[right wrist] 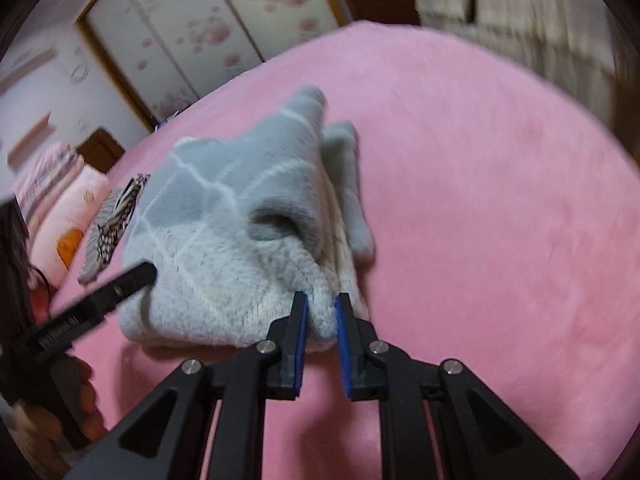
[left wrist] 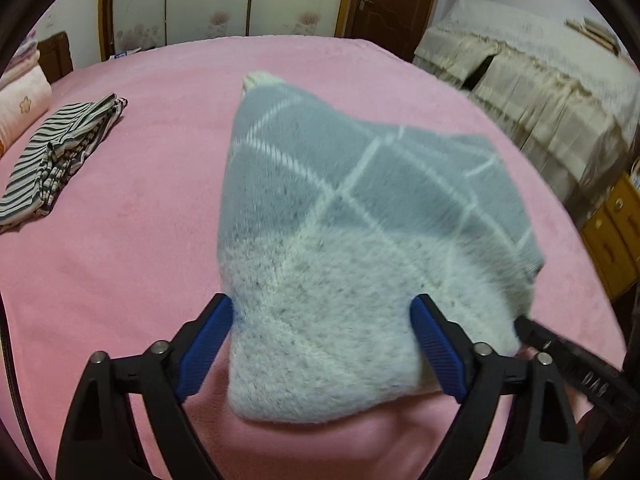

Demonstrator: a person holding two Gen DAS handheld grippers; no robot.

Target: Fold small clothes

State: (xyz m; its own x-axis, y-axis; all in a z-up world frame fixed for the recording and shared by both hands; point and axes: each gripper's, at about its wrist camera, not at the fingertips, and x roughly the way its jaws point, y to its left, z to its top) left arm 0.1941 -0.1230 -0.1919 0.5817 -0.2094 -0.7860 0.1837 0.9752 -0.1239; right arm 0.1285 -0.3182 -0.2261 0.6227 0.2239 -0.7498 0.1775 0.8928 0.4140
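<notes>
While both wrist cams face the same pink bed [left wrist: 120, 208], each catches a different side of the fuzzy grey-and-white garment [left wrist: 340, 240].

Left wrist view: left gripper [left wrist: 322, 344] has its jaws spread wide, blue pads either side of the garment's white near end. Fabric sits between the pads; whether they touch it, cannot tell. Garment looks motion-blurred, grey checked part rising away from the camera, white cuff at the far tip. Black tip of the right gripper enters at the right edge, touching the garment's near right corner. Only this view shows clearly the striped clothing [left wrist: 60, 160] lying well apart on the bed's left, and the beige-covered furniture [left wrist: 540, 92] at right.

Right wrist view: right gripper [right wrist: 322, 312] has jaws narrowly apart, pinching the garment's white near edge between the blue pads. Only here: a sleeve-like opening in the garment's middle and grey folds trailing on the far right side. Left gripper's black finger reaches the garment's left edge. Pink pillows [right wrist: 76, 208] sit at far left; floral wardrobe doors [right wrist: 208, 24] behind.
</notes>
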